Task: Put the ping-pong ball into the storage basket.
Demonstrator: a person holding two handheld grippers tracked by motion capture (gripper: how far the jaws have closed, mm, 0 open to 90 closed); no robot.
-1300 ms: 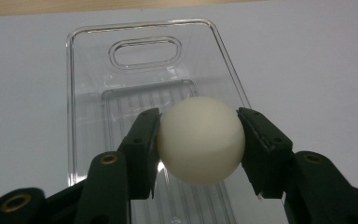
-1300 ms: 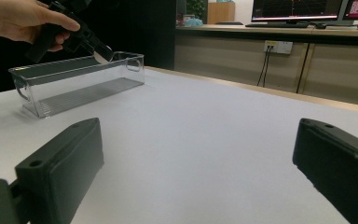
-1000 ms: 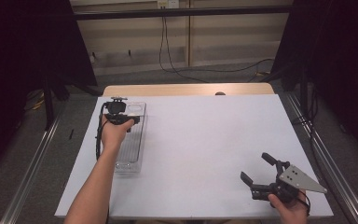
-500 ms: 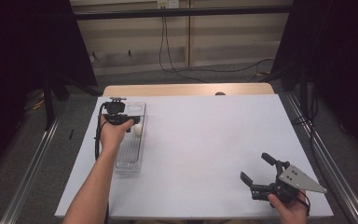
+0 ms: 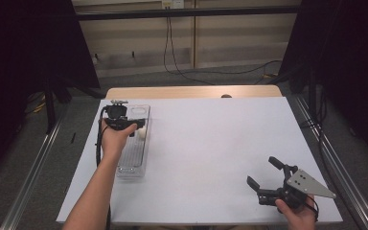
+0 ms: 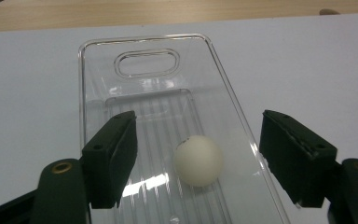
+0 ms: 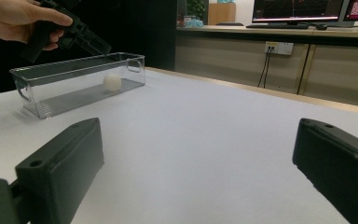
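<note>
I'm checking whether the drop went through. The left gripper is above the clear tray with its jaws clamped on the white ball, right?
Not quite. The left gripper is above the clear tray, but its jaws have just been opening and stand apart; the white ball rests on the tray floor between them, untouched. The left gripper view shows it.
</note>
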